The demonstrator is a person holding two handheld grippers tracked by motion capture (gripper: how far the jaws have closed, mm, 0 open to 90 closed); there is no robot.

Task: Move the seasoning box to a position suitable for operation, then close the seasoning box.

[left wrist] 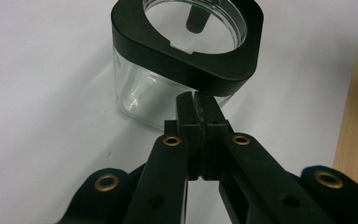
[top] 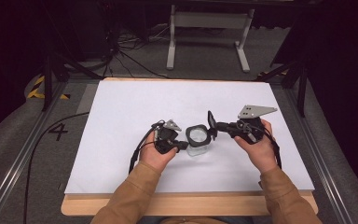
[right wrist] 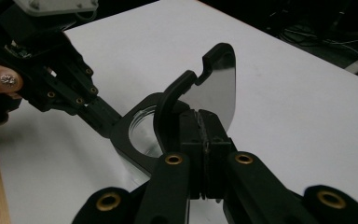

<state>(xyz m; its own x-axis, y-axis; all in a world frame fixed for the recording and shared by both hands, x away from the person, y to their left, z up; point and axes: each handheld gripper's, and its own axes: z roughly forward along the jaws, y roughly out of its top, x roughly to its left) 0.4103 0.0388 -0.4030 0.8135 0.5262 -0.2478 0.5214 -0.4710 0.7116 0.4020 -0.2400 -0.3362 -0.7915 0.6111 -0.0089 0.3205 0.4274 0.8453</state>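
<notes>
While I look down from the high view, the glass jar (top: 198, 142) sits mid-table between my grippers, the left gripper (top: 182, 145) at its near-left rim, the right gripper (top: 213, 126) just right. In the left gripper view, my jaws are pressed together at the black collar (left wrist: 186, 60), seemingly pinching its edge. In the right gripper view, my jaws clamp the hinged lid (right wrist: 205, 91), standing upright over the jar's far side.
</notes>
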